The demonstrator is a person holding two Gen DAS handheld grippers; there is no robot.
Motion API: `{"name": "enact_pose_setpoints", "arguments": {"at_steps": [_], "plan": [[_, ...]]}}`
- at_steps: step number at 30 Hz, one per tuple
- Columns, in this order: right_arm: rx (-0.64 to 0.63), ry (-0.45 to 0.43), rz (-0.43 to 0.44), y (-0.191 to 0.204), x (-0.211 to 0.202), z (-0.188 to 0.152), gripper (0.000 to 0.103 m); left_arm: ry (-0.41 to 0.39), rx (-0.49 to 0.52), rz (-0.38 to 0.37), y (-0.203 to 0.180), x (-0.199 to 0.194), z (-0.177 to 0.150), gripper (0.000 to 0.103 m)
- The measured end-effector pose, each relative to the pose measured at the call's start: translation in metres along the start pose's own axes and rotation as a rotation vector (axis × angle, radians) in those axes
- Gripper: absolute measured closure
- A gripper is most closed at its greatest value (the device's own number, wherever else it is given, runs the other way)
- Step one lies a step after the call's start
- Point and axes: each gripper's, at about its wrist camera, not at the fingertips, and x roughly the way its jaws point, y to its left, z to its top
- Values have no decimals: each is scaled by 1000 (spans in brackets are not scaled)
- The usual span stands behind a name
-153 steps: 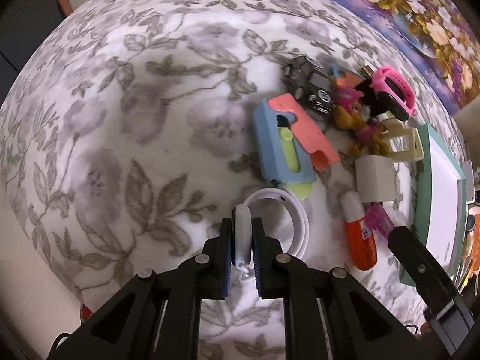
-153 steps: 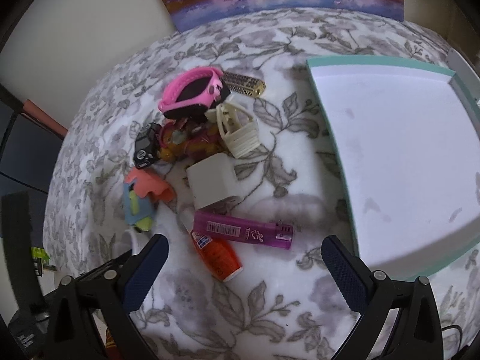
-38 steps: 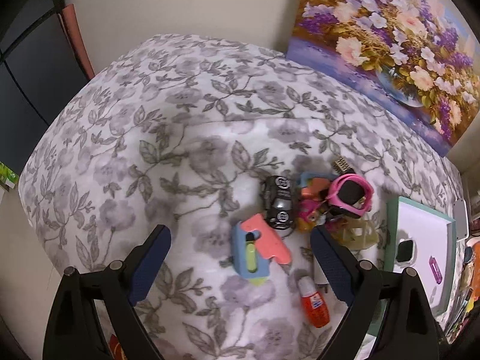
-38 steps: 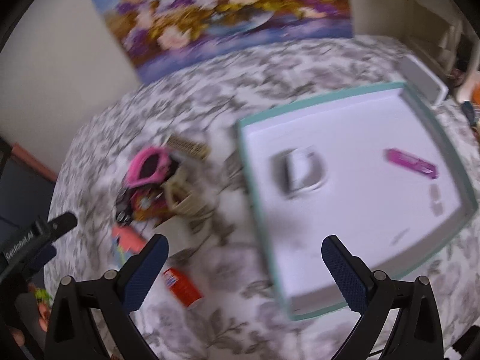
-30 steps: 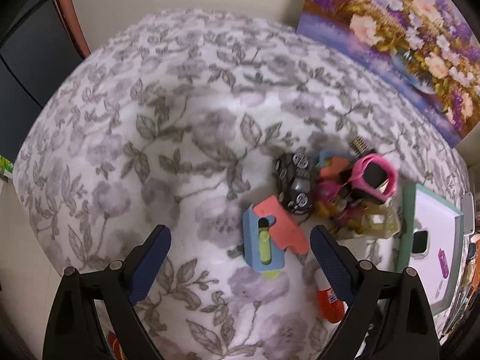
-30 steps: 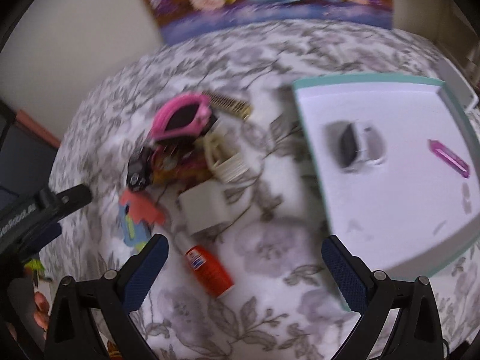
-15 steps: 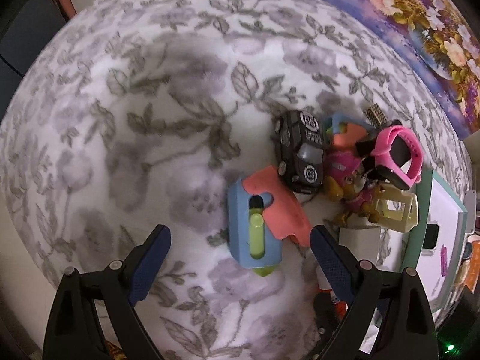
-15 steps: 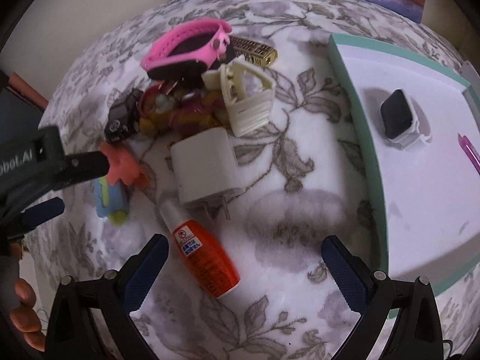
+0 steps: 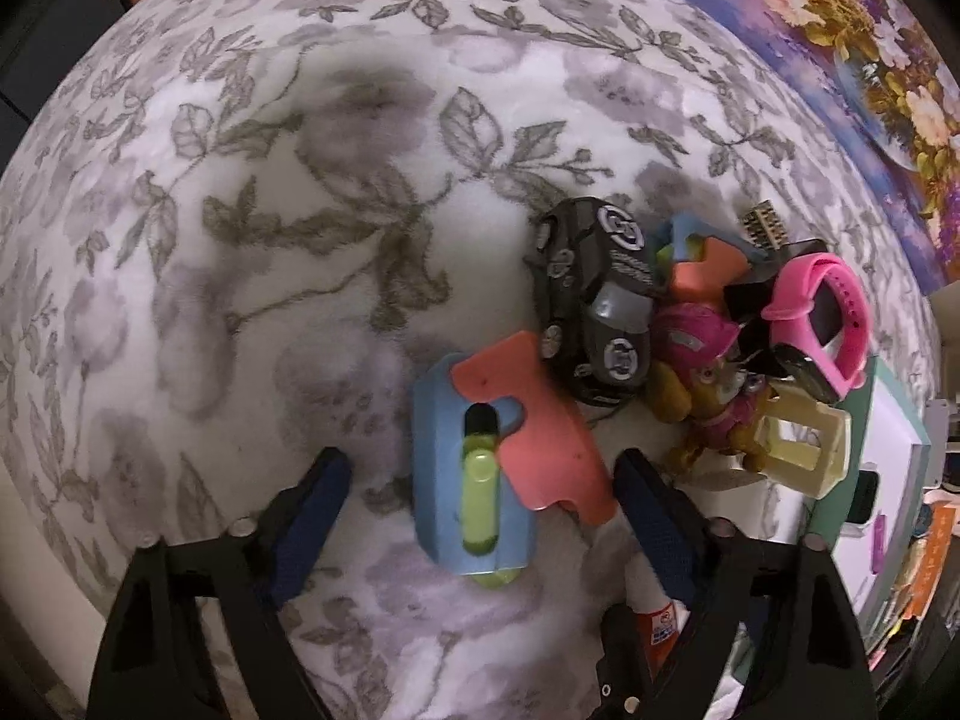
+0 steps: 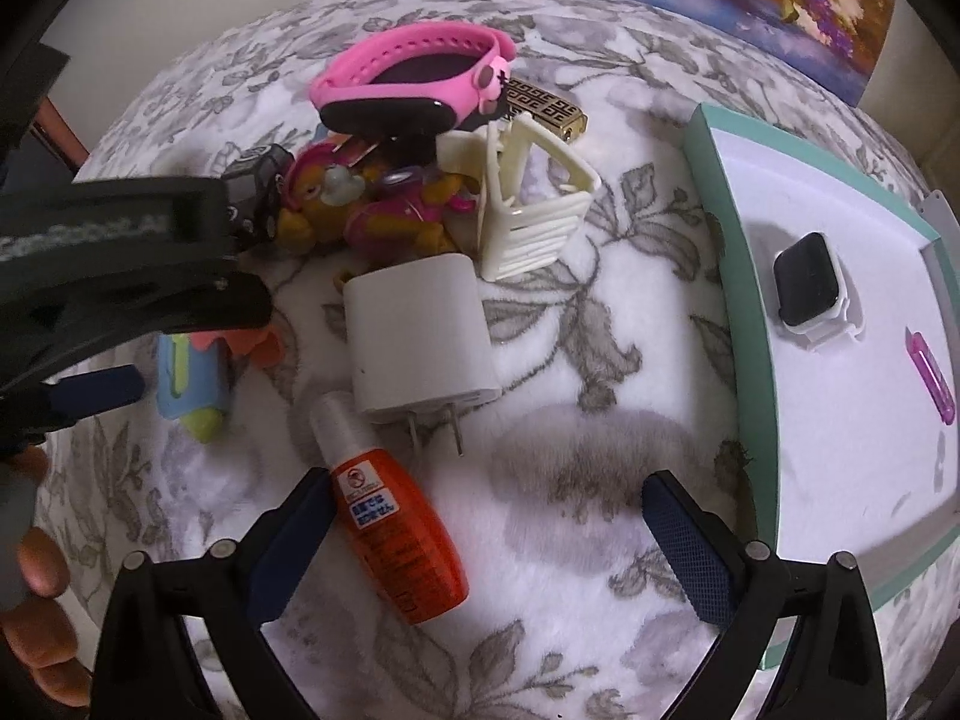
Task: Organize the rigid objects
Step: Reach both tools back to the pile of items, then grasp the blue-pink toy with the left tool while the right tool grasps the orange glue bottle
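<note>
A blue toy (image 9: 456,480) with a green slider and a coral piece lies on the flowered cloth between the fingers of my left gripper (image 9: 480,498). The jaws are closing and the pads stand just clear of it. My right gripper (image 10: 489,516) is open above the cloth. An orange bottle (image 10: 396,534) lies between its fingers, close to the left one. The white charger (image 10: 420,330) sits just beyond. A teal tray (image 10: 720,192) at the right holds a smartwatch (image 10: 810,288) and a purple lighter (image 10: 933,384).
A heap lies beside the blue toy: a black toy car (image 9: 600,306), a pup figure (image 9: 702,372), a pink watch band (image 9: 822,318), a cream hair clip (image 9: 798,450) and a gold comb (image 10: 546,108). A flower painting (image 9: 840,60) leans at the back.
Both grippers have come down closer to the cloth. The left jaws have narrowed around the blue toy. The orange bottle now lies between the right fingers.
</note>
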Motion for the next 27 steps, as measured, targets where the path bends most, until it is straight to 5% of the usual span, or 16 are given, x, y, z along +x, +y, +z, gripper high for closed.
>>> {"name": "enact_pose_setpoints", "arguments": {"at_steps": [4,13,27], "plan": [[-11,-14,12,1,-7,1,20,-17,43,3,-11,1,2,35],[-84,3,41,6,-20,-5,51,-14,87,22,-20,-2,-9,35],[7,32,84,-27,-30,-11,71,21,124,-4,-41,-1,-58,38]]}}
